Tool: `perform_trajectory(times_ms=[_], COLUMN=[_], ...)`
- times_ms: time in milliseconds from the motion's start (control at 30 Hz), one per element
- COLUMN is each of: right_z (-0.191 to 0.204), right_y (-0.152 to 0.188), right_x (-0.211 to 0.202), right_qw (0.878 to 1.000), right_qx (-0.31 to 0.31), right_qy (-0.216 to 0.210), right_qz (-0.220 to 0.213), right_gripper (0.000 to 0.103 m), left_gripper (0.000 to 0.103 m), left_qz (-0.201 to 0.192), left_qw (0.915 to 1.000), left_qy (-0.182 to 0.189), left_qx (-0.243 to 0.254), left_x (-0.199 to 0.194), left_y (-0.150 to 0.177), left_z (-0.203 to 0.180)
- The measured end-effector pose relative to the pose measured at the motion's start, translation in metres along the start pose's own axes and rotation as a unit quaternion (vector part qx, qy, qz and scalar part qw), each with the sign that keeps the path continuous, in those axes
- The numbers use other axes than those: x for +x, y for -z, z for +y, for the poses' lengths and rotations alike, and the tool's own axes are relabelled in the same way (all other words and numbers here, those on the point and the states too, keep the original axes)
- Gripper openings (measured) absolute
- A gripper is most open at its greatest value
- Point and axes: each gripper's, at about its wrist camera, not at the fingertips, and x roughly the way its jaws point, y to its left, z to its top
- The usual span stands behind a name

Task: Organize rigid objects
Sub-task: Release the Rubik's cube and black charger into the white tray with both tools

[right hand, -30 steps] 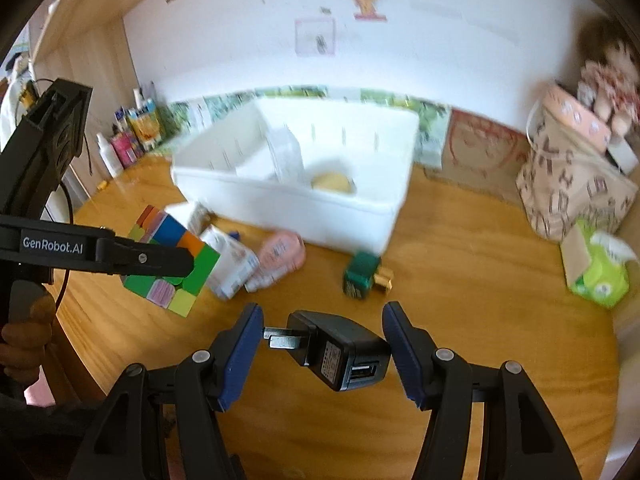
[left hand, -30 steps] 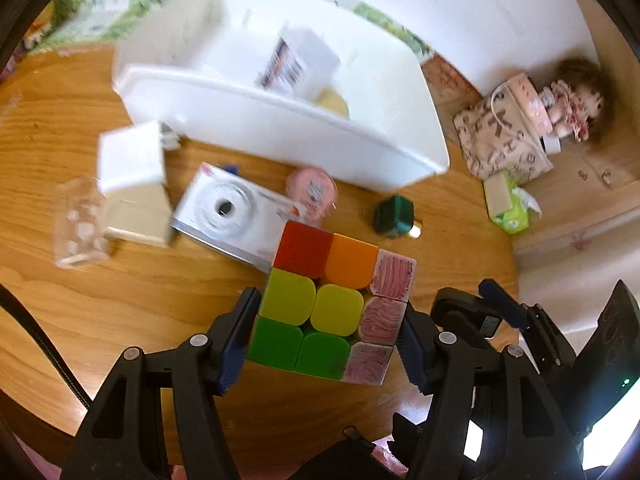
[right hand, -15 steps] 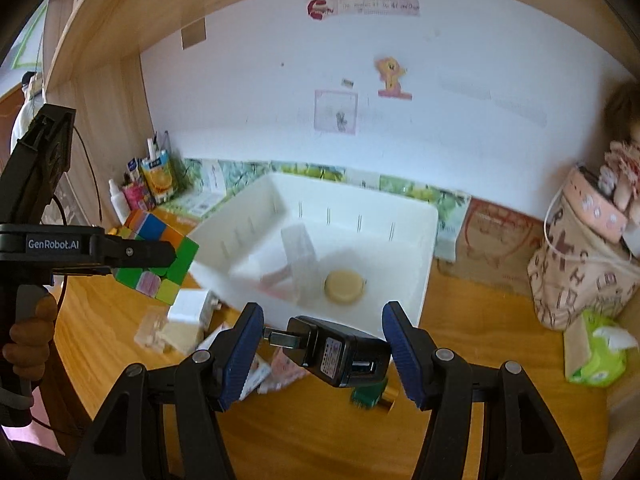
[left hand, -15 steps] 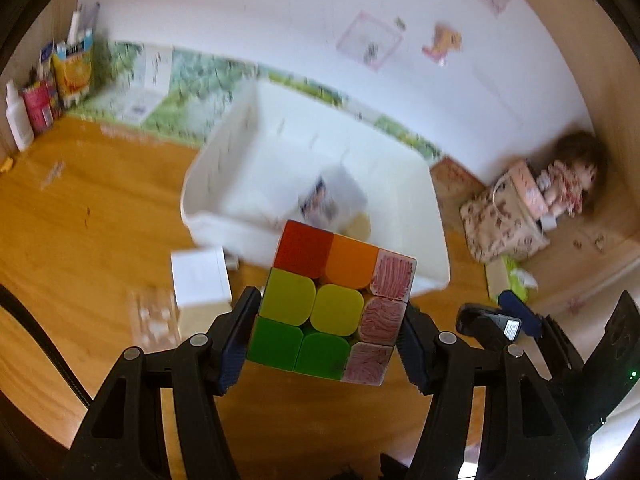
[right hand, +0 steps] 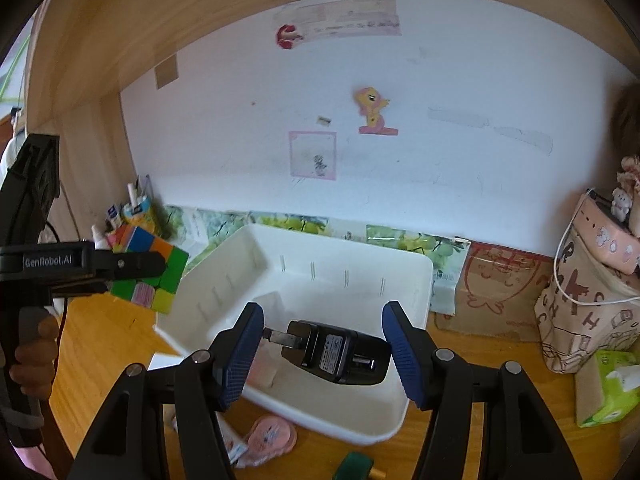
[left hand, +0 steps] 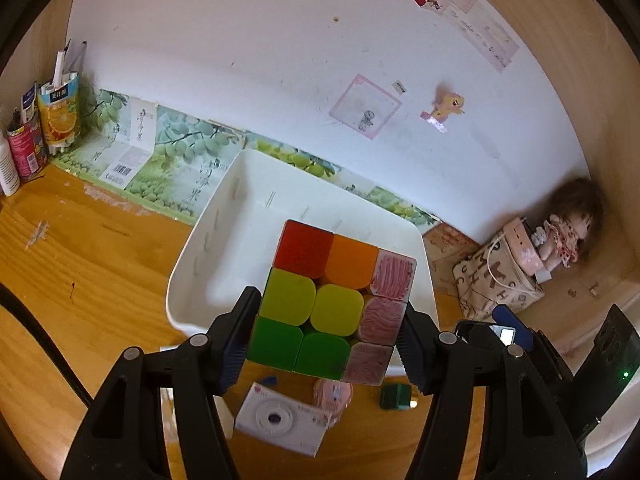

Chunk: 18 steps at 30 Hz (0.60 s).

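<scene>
My left hand-held gripper (left hand: 326,330) is clamped on a Rubik's cube (left hand: 334,300), held in the air over the near side of the white bin (left hand: 208,248). My right hand-held gripper (right hand: 322,350) grips a black USB charger (right hand: 336,352) above that bin's front part. In front of the bin, on the tabletop (left hand: 80,264), lie a white toy camera (left hand: 280,424), a pink round item (left hand: 332,394) and a small green object (left hand: 394,396). To the bin's right sit a patterned bag (right hand: 584,308) and a green tissue pack (right hand: 608,388).
</scene>
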Motion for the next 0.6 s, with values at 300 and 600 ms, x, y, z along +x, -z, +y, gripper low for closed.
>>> perform_trajectory(times_ms=[300,600], right_z=[-0.019,-0.032], right_y=[0.012,0.022], right_x=[0.035,0.062], right_qw=[0.999,0.998], right_qx=[0.028,0.056], right_qy=[-0.015,-0.010], right_qz=[-0.011,0.023], right_gripper=[0.062,0.063], left_gripper=[0.067,0.066], left_qz=[0.001,0.008], left_qw=[0.9991,0.9989], left_qy=[-0.033,-0.043], left_qx=[0.026,0.018], left_x=[0.037,0.066], left_y=[-0.006,-0.010], left_z=[-0.001,0.006])
